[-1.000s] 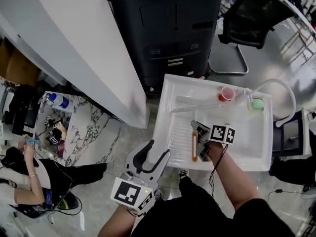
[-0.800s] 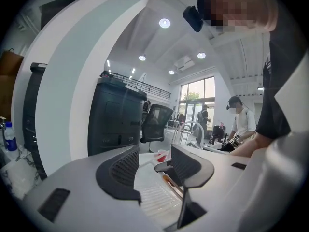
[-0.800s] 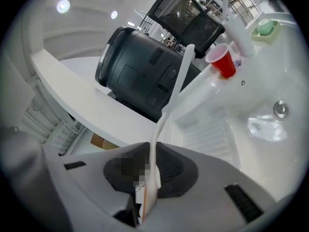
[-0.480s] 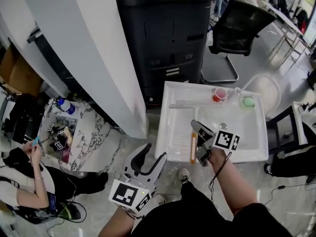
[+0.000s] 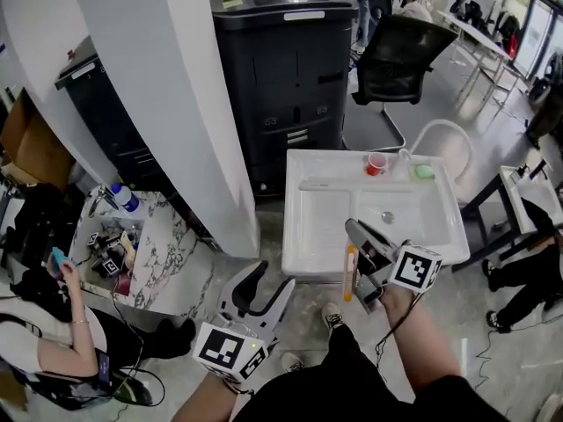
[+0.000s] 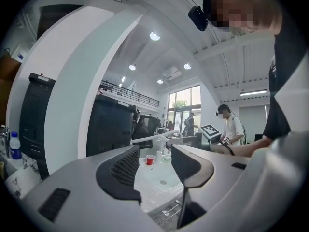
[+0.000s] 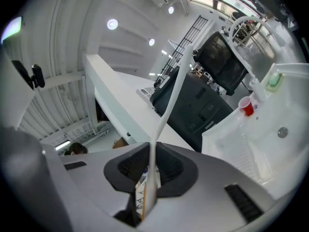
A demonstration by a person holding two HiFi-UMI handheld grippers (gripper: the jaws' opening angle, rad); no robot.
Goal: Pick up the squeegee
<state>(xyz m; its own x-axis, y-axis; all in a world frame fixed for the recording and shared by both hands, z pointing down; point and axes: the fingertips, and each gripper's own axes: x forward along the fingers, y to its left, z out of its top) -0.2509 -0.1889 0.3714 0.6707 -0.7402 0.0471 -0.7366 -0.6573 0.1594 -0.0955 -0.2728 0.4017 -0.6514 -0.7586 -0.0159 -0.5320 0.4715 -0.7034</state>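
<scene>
The squeegee (image 5: pixel 349 275) is a white bar with an orange strip. It hangs in the air over the near rim of the white sink (image 5: pixel 303 236), with my right gripper (image 5: pixel 362 266) shut on it. In the right gripper view its white handle (image 7: pixel 166 115) runs up from between the pads of that gripper (image 7: pixel 150 166). My left gripper (image 5: pixel 268 281) is held lower left of the sink, over the floor. It stands open with nothing between its fingers, and in its own view that gripper (image 6: pixel 154 166) faces the sink.
A red cup (image 5: pixel 376 163) and a green sponge (image 5: pixel 425 171) sit at the sink's far rim by the tap. Behind are a black cabinet (image 5: pixel 281 60), a black chair (image 5: pixel 396 60) and a white pillar (image 5: pixel 176 104). A marble table (image 5: pixel 158 244) and a seated person (image 5: pixel 53 323) are on the left.
My right gripper has lifted the squeegee up out of the sink basin and drawn it toward the near rim. The left gripper has risen slightly, still open.
</scene>
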